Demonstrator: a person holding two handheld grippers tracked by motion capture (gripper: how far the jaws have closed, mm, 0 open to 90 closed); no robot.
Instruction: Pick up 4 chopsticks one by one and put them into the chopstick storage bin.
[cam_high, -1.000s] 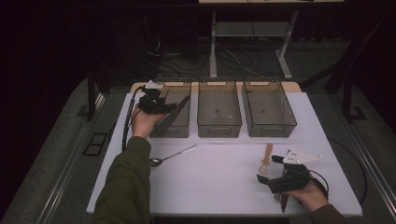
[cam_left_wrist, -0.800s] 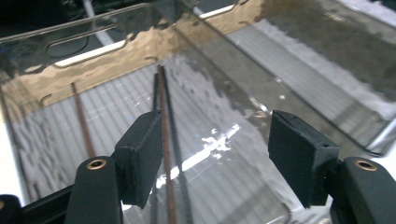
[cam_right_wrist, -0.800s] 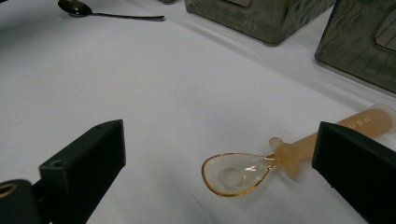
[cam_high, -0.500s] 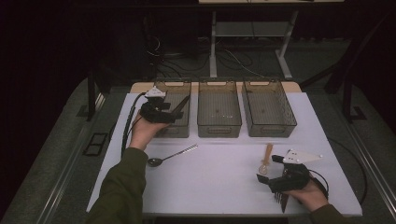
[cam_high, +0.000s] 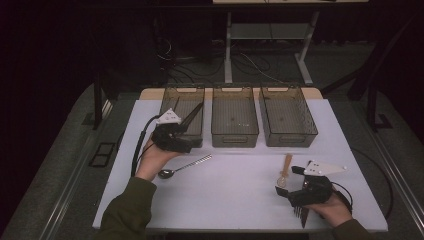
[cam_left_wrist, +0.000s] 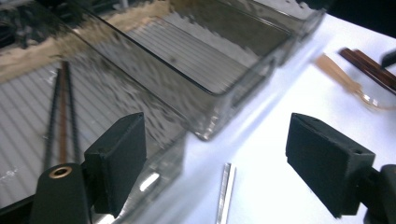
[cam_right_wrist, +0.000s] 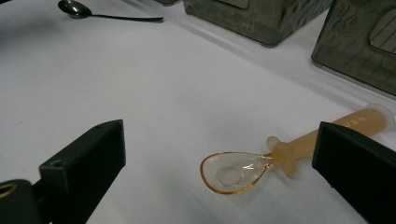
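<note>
Our fingers stand wide apart on both grippers, empty. From above, our left gripper (cam_high: 192, 114) hovers at the left bin (cam_high: 172, 95), chopsticks inside; the metal spoon (cam_high: 183, 166) and amber spoon (cam_high: 285, 171) lie unsorted by our right gripper (cam_high: 295, 179). Left gripper view: motion-blurred, chopsticks (cam_left_wrist: 60, 112) dim through the bin wall. Right gripper view: the amber spoon's handle end is cut off behind one jaw.

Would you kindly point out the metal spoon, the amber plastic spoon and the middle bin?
metal spoon (cam_high: 166, 173), high view, its bowl.
amber plastic spoon (cam_right_wrist: 233, 171), right gripper view, its clear bowl.
middle bin (cam_high: 235, 139), high view, its near wall.
</note>
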